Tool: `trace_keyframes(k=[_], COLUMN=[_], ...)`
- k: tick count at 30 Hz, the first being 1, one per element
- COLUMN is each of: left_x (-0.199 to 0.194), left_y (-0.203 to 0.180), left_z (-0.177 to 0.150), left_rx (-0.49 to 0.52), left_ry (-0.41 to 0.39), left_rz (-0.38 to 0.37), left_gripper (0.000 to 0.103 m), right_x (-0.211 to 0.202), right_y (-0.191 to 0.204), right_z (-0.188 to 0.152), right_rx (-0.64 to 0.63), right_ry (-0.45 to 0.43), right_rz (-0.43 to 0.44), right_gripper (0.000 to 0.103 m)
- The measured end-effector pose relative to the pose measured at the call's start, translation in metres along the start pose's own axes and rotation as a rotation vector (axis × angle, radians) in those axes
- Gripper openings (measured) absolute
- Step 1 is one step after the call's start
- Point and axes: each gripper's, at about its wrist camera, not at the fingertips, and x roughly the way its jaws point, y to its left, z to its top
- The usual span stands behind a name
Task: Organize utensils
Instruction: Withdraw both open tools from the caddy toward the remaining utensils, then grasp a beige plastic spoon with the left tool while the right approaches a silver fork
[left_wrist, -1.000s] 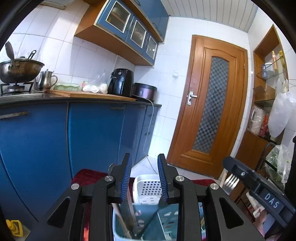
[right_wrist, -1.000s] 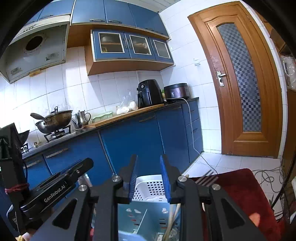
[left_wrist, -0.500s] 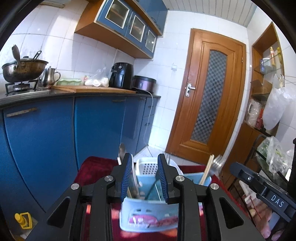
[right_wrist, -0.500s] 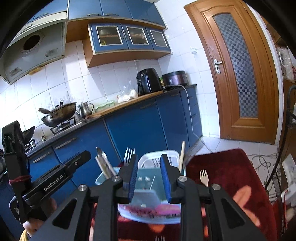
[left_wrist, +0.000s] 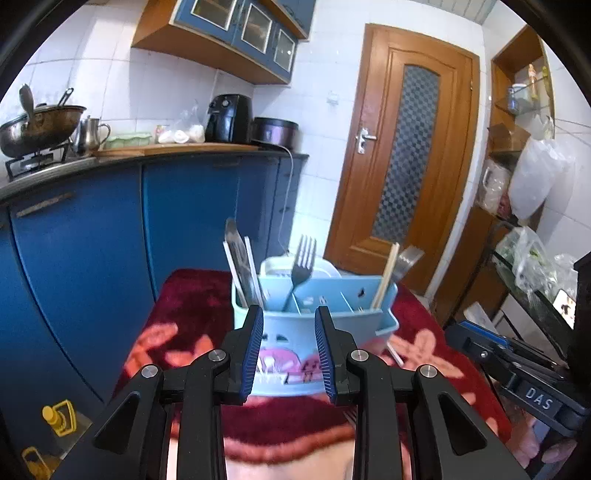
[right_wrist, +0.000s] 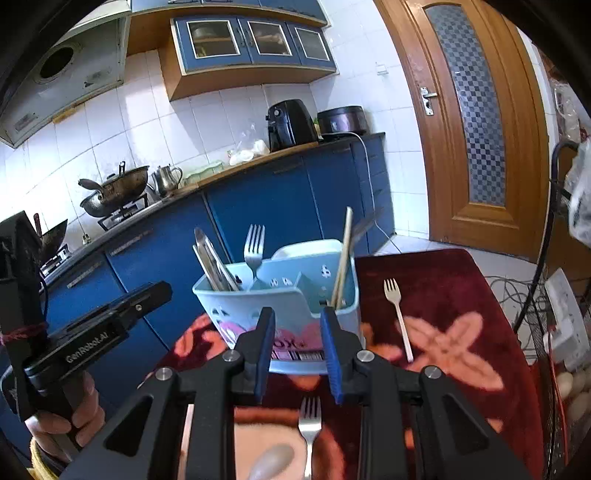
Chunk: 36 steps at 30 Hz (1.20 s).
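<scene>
A light blue utensil caddy (left_wrist: 314, 325) (right_wrist: 280, 306) stands on a dark red flowered cloth (left_wrist: 192, 314). In it stand a metal fork (left_wrist: 303, 258) (right_wrist: 254, 247), steel tongs (left_wrist: 238, 254) (right_wrist: 210, 258) and a wooden chopstick (left_wrist: 384, 277) (right_wrist: 343, 258). On the cloth lie a white plastic fork (right_wrist: 399, 317), a metal fork (right_wrist: 310, 424) and a blurred spoon (right_wrist: 273, 461). My left gripper (left_wrist: 289, 332) is open and empty just short of the caddy's front. My right gripper (right_wrist: 297, 343) is also open and empty, above the metal fork.
A white perforated basket (left_wrist: 299, 266) stands behind the caddy. Blue cabinets (left_wrist: 92, 240) run along the left with a wok (left_wrist: 37, 125) and air fryer (left_wrist: 229, 118) on the counter. A wooden door (left_wrist: 406, 147) is ahead. Cables and a power strip (right_wrist: 561, 325) lie to the right.
Both grippers have drawn back from over the caddy and tipped downward. The whole caddy, its utensils and the loose forks on the cloth have come into view.
</scene>
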Motion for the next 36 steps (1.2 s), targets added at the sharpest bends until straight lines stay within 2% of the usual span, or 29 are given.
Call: trace_keyframes(k=[8, 24, 36], left_x=[-0.002, 0.022, 0.042], left_y=[-0.010, -0.033, -0.047], left_z=[-0.023, -0.073, -0.114], left_rx=[0.015, 0.068, 0.118], left_ry=[0.085, 0.285, 0.461], left_rz=[-0.035, -0.046, -0.060], left_gripper=[0.029, 0.029, 0.029], right_x=[-0.003, -0.007, -0.004], right_y=[-0.011, -0.053, -0.074], right_z=[-0.029, -0.080, -0.102], right_rx=[0.013, 0.087, 0.140], right_ry=[0.082, 0.216, 0.272], right_rz=[-0.013, -0.091, -0.097], right_gripper=[0.029, 0.033, 0.034])
